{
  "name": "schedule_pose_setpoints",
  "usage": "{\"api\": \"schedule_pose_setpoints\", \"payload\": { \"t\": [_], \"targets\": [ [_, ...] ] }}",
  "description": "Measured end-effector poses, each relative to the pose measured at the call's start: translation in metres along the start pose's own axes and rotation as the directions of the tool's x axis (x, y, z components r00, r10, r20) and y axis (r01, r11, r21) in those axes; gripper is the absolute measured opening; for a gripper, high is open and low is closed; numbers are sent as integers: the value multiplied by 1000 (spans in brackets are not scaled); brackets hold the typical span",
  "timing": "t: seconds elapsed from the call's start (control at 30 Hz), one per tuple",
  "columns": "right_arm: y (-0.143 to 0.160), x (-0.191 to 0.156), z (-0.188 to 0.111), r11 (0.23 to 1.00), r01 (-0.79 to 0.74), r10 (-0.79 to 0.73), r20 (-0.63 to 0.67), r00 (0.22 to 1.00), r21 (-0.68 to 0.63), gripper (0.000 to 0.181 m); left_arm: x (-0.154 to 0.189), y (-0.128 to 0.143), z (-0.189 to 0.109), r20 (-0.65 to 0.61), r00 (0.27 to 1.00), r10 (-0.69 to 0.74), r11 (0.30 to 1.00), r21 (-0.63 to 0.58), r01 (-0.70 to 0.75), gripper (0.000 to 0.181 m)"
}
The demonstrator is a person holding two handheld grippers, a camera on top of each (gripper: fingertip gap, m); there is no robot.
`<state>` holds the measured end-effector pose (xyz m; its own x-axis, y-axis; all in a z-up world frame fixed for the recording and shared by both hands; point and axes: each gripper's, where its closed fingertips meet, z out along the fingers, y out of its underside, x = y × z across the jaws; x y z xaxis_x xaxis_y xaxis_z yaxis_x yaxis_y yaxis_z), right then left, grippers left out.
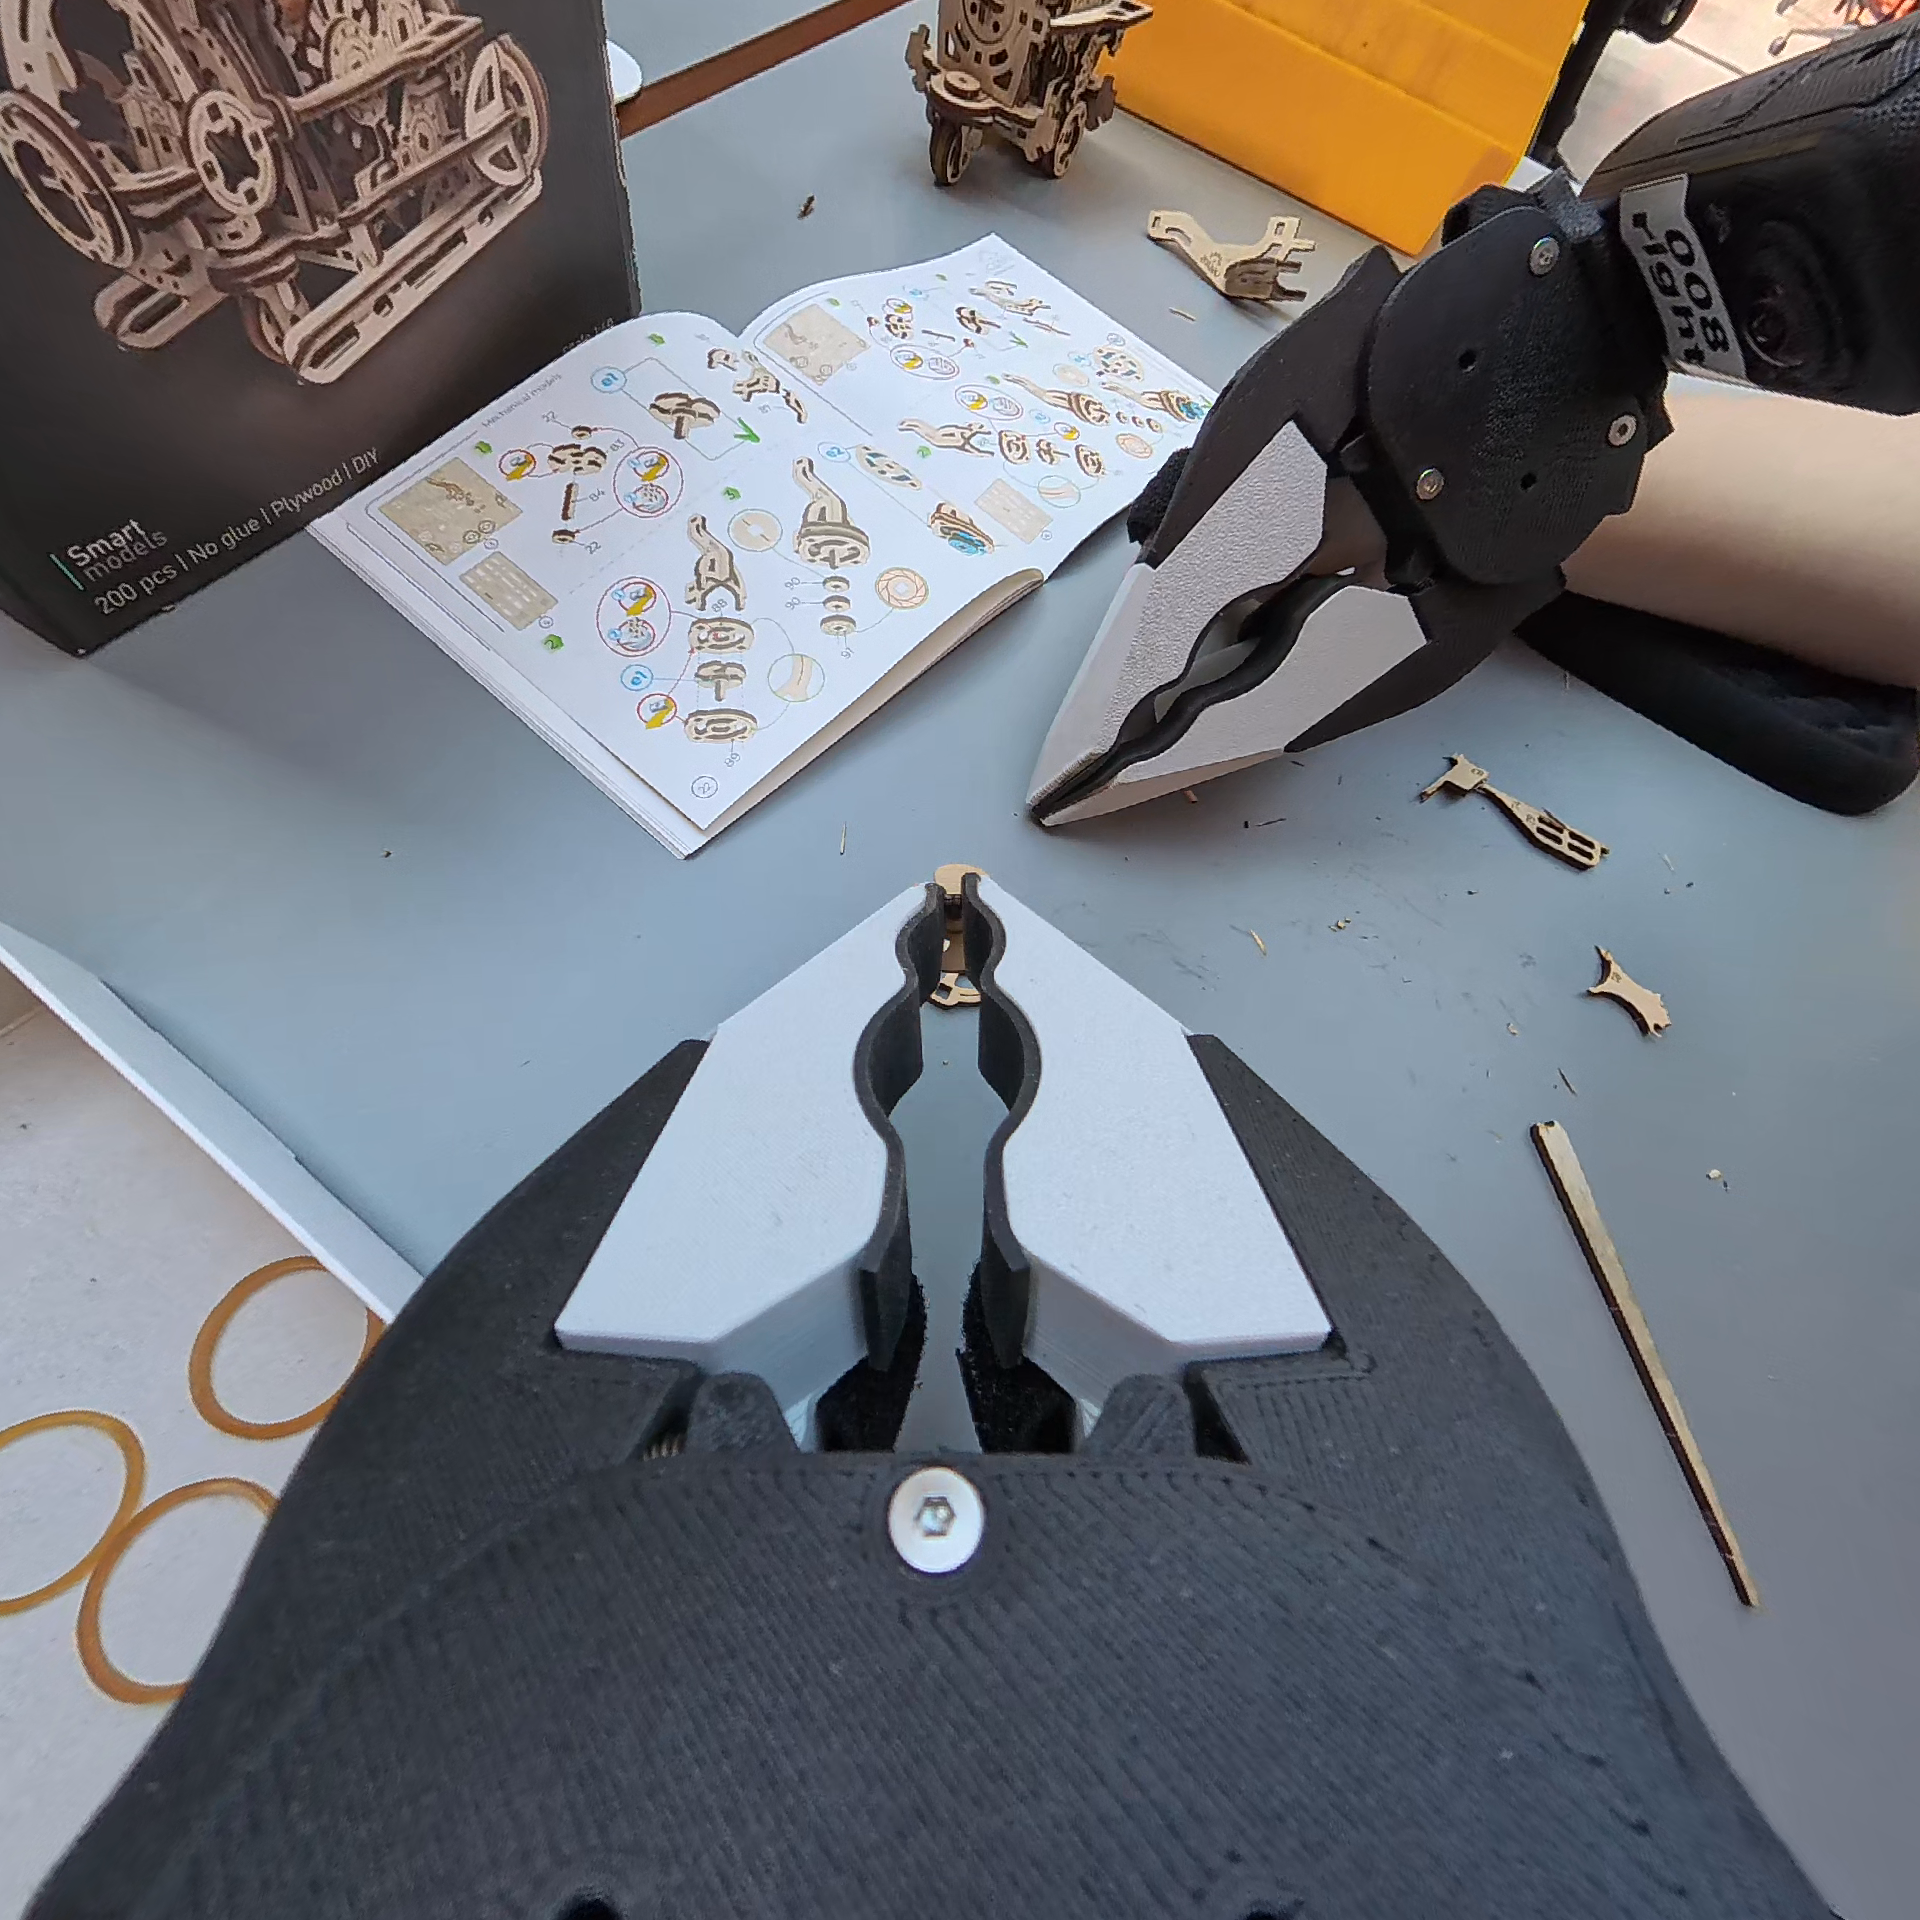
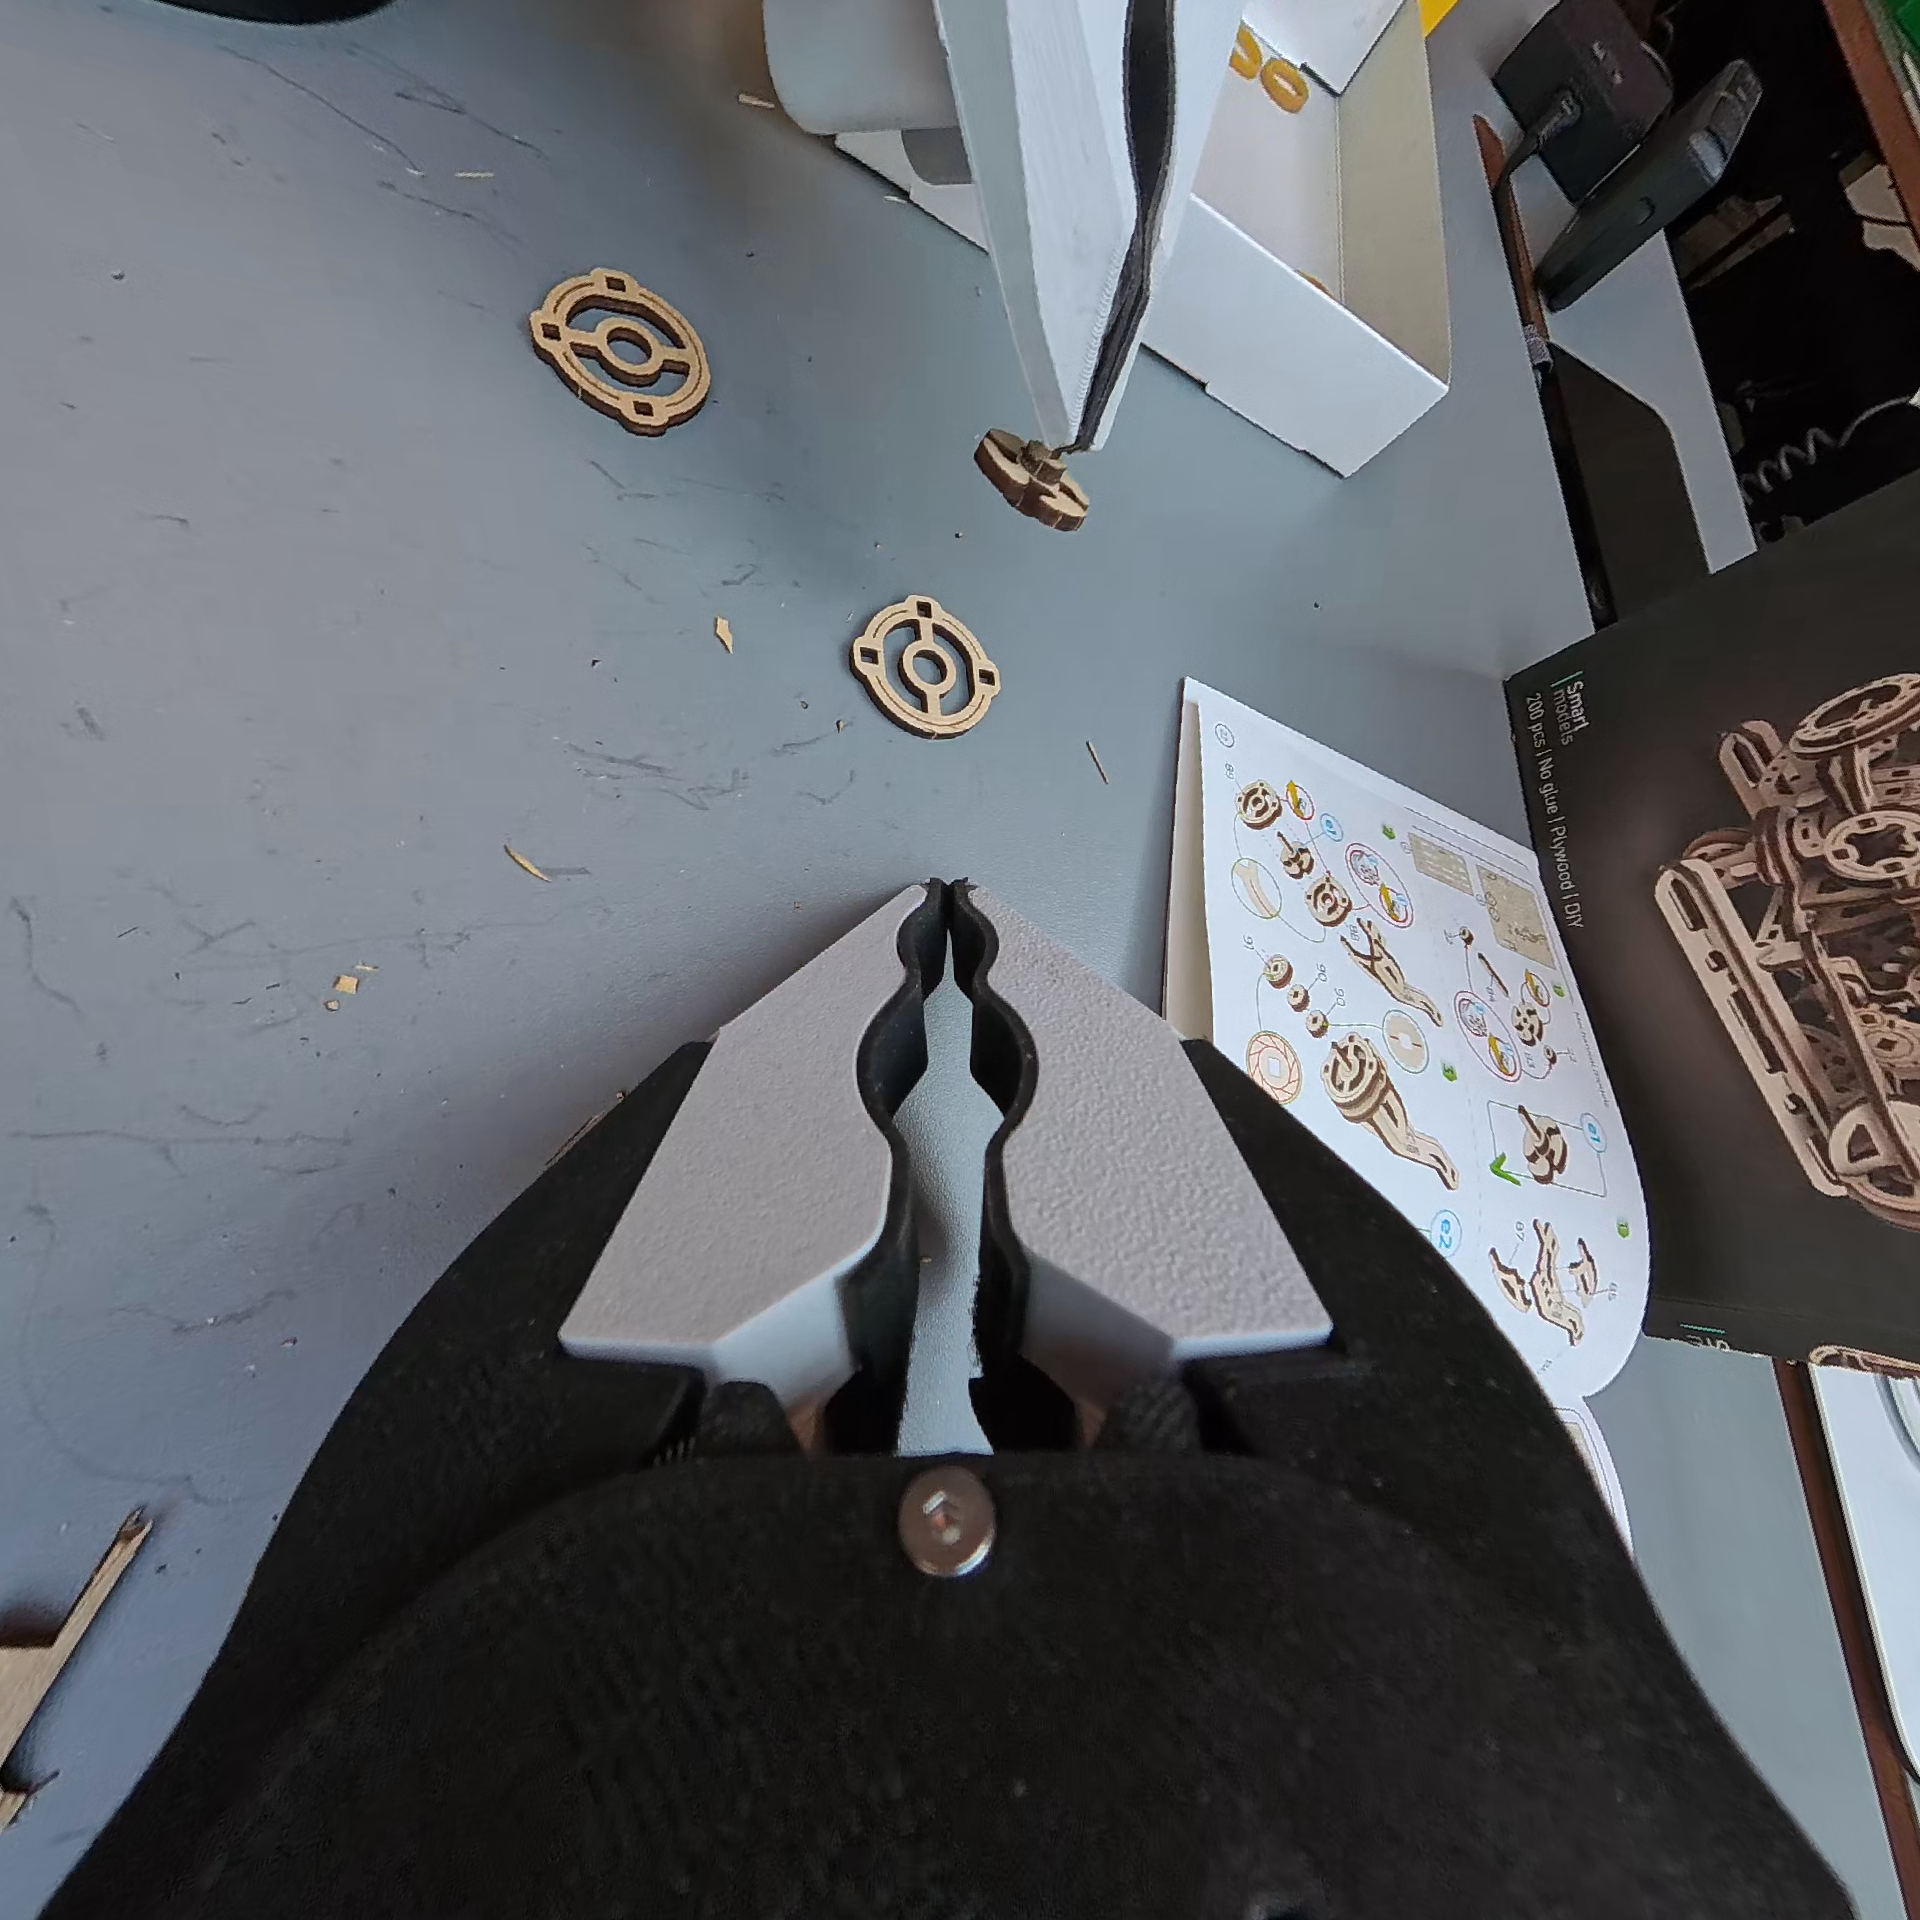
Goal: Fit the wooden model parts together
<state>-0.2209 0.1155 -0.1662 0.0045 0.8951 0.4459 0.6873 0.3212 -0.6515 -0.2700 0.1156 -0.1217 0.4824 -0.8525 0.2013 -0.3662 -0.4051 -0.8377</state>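
My left gripper (image 1: 956, 891) is shut on the pin of a small wooden lobed wheel (image 1: 954, 989), held low over the grey table (image 1: 416, 935). The right wrist view shows the left gripper (image 2: 1081, 442) coming down from the top with that wheel (image 2: 1034, 486) at its tip, touching or just above the table. My right gripper (image 2: 948, 888) is shut and empty; in the left wrist view its tips (image 1: 1044, 808) rest on the table to the right of mine. Two flat wooden ring discs (image 2: 620, 350) (image 2: 925, 665) lie on the table between the grippers.
An open instruction booklet (image 1: 769, 520) and the dark kit box (image 1: 291, 291) lie at the back left. A part-built wooden model (image 1: 1023, 83) and a yellow box (image 1: 1351, 94) stand behind. Loose wooden pieces (image 1: 1517, 816), a thin stick (image 1: 1642, 1361) and rubber bands (image 1: 281, 1345) lie around. A white box (image 2: 1320, 312) stands behind the left gripper. My right fingertips sit around 8 cm from my left ones.
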Motion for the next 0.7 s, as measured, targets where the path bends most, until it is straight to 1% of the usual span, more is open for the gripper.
{"api": "schedule_pose_setpoints", "payload": {
  "t": [0.27, 0.37, 0.43, 0.5, 0.6, 0.67, 0.7],
  "targets": [
    [0, 0, 0, 1000, 0, 0, -1, 1000, 1, 0, 3, -1, 1, -38, 998, -43, 999, 13, 44, 0],
    [-1, 0, 0, 1000, 2, -2, -2, 1000, 0, 0, 5, -6, -2, -74, 993, -90, 995, 42, 93, 0],
    [-1, 0, 0, 1000, -1, 1, 0, 1000, 2, 0, 8, -13, -6, -134, 979, -151, 984, 77, 163, 0],
    [-1, 0, 0, 1000, -4, 4, 2, 1000, 3, 0, 17, -26, -16, -263, 938, -226, 954, 136, 268, 0],
    [-1, 0, 0, 1000, -4, 4, 2, 1000, 4, 0, 25, -49, -38, -491, 810, -321, 866, 194, 460, 0],
    [-1, 0, 0, 1000, -1, 1, 0, 1000, 3, 0, 26, -56, -48, -575, 742, -344, 822, 198, 535, 0],
    [-1, 0, 0, 1000, 1, -1, -1, 1000, 2, 0, 26, -57, -50, -591, 728, -349, 813, 195, 548, 0]
  ]
}}
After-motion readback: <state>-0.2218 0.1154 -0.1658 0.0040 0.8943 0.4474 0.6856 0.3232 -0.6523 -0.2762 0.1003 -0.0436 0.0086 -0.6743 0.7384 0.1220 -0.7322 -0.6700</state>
